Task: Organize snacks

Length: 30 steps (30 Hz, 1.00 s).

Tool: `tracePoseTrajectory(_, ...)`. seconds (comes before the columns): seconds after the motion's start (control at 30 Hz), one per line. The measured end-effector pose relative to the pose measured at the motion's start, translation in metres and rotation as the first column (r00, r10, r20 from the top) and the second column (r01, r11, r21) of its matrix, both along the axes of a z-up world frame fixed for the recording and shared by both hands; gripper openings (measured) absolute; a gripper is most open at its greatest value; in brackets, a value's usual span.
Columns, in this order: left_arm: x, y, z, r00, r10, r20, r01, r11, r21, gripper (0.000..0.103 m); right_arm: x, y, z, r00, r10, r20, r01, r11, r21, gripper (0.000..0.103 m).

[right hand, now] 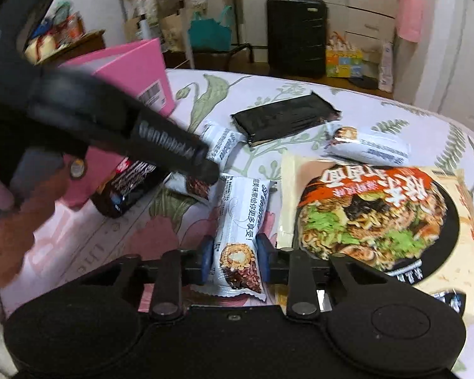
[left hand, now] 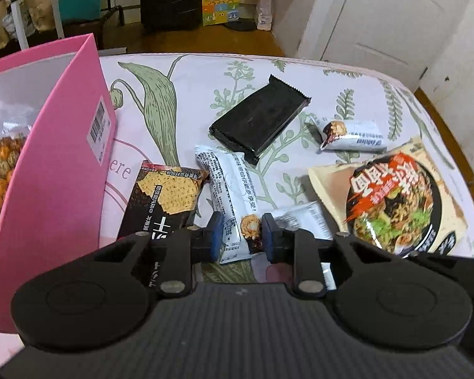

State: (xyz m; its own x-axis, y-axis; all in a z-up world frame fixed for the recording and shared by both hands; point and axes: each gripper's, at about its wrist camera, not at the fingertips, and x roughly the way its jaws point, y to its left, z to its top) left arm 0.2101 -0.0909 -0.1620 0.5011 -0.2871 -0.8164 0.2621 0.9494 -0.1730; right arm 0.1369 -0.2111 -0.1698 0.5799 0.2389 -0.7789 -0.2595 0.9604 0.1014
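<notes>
Left gripper (left hand: 240, 232) pinching 1 white bar (left hand: 229, 202). Right gripper (right hand: 233, 262) pinching another bar (right hand: 240, 237). Pink box (left hand: 57, 170) beside, noodles (right hand: 379, 221) near.

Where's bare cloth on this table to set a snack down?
Free: the floral tablecloth at the far edge, between the pink storage box and the flat black foil packet. Crowded: the near side, where white wrapped snack bars, the dark cracker pack and the large noodle bag lie packed close together.

pink box (left hand: 53, 170) | black packet (left hand: 256, 120) | leaf-print cloth (left hand: 180, 94) | blue claw pads (right hand: 207, 260)
</notes>
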Motion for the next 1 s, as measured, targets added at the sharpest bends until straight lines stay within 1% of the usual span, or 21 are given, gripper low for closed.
tracePoseTrajectory(0.07, -0.006, 0.002, 0.005, 1.0, -0.004, 0.009, 0.004, 1.0, -0.01, 0.022, -0.005, -0.002, 0.003, 0.999, -0.033, -0.002, 0.033, 0.999, 0.006, 0.031)
tracePoseTrajectory(0.13, -0.012, 0.004, 0.012, 0.999, -0.029, 0.016, 0.03, 0.999, -0.036, 0.022, -0.01, -0.003, 0.006, 0.998, -0.064, -0.018, 0.064, 0.998, 0.011, 0.031)
tracePoseTrajectory(0.2, -0.022, 0.004, 0.019, 0.998, -0.055, 0.029, 0.057, 0.997, -0.059, 0.021, -0.017, -0.006, 0.011, 0.996, -0.081, -0.027, 0.082, 0.996, 0.045, 0.031)
tracePoseTrajectory(0.3, -0.037, 0.003, 0.031, 0.995, -0.089, 0.049, 0.092, 0.994, -0.064, 0.021, -0.03, -0.01, 0.019, 0.995, -0.098, -0.028, 0.101, 0.99, 0.097, 0.031)
tracePoseTrajectory(0.4, -0.051, 0.006, 0.045, 0.992, -0.105, 0.063, 0.111, 0.99, -0.089, 0.021, -0.044, -0.014, 0.028, 0.993, -0.112, -0.031, 0.115, 0.986, 0.123, 0.031)
tracePoseTrajectory(0.63, -0.074, 0.015, 0.065, 0.992, -0.12, 0.034, 0.124, 0.982, -0.144, 0.02, -0.064, -0.02, 0.052, 0.991, -0.131, -0.022, 0.132, 0.978, 0.16, 0.031)
tracePoseTrajectory(0.73, -0.081, 0.019, 0.07, 0.992, -0.128, 0.017, 0.129, 0.979, -0.16, 0.02, -0.07, -0.016, 0.06, 0.993, -0.116, -0.027, 0.119, 0.977, 0.177, 0.031)
tracePoseTrajectory(0.87, -0.088, 0.024, 0.072, 0.991, -0.13, -0.005, 0.128, 0.977, -0.17, 0.019, -0.077, -0.011, 0.066, 0.994, -0.104, -0.028, 0.107, 0.984, 0.144, 0.031)
tracePoseTrajectory(1.0, -0.096, 0.029, 0.071, 0.991, -0.137, -0.014, 0.133, 0.978, -0.162, 0.019, -0.082, -0.011, 0.068, 0.995, -0.096, -0.038, 0.1, 0.985, 0.137, 0.031)
